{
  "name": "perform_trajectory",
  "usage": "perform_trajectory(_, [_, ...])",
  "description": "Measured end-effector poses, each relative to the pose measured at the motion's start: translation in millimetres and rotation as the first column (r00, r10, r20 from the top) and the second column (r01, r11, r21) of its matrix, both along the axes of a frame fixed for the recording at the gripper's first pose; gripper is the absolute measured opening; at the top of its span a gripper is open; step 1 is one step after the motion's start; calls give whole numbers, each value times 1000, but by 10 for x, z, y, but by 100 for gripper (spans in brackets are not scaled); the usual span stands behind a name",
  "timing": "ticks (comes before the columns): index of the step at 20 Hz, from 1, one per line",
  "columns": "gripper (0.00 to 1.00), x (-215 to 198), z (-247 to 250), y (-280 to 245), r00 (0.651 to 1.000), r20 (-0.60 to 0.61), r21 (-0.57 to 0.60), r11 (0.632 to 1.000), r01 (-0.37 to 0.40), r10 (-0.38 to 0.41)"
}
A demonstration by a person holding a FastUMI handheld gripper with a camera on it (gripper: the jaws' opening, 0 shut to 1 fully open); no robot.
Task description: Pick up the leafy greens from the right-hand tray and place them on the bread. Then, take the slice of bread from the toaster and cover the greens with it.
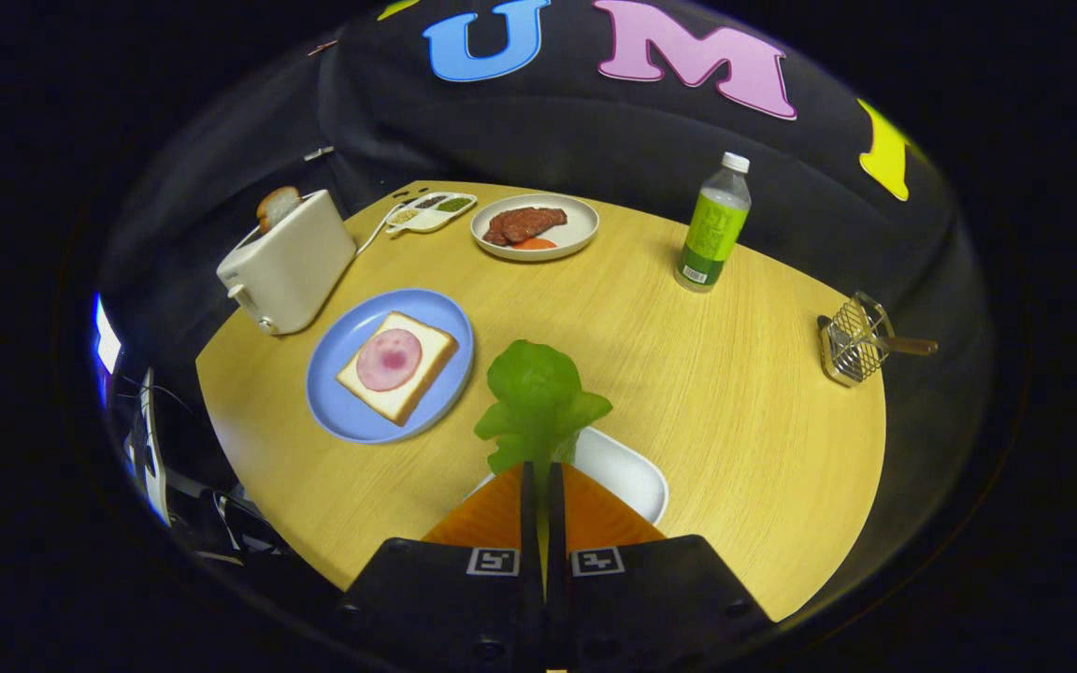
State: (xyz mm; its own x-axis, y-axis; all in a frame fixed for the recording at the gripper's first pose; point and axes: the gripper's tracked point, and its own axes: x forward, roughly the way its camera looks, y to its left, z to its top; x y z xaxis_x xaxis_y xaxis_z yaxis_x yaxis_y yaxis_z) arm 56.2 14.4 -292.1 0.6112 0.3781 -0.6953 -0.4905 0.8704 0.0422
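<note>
Black cloth walls enclose a round wooden table [688,393] that carries every item of the task. The gripper [543,477] has its fingers drawn close together, pinching the stem end of the leafy greens [538,397]; the leaf stands up ahead of the fingertips, apparently lifted clear of the white tray [632,472] that lies just under and beyond them. The hold is narrow and sits low on the stem, so the likeliest fault is the leaf slipping or swinging out during travel, caused by a fast or jerky move. Taking the blue plate [337,411] as landmark: it lies near the greens, on the toaster side, and on it rests the bread [426,360] with a round slice of ham [389,360] on top. A release made too high or off centre could drop the leaf onto the plate rim or the table. The toaster [291,262] stands just beyond the plate, nearly touching its far rim, with the second slice of bread [277,206] upright in its slot; an overshoot past the plate could strike it. Between the greens and the plate the table is bare, giving a free path. Farther beyond the plate stand a plate of meat [581,229] and a condiment dish [431,213]; a green bottle [714,224] and a wire basket [856,338] stand well apart on the far side of the greens from the plate. The plate's near rim sits close to the table edge.
</note>
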Motion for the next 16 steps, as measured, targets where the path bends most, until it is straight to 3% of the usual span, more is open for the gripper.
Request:
perform_trajectory(7, [5, -59, 400, 831, 996, 30, 70, 994, -81, 79])
perform_trajectory(16, [6, 0, 343, 1652, 989, 22, 44, 988, -148, 147])
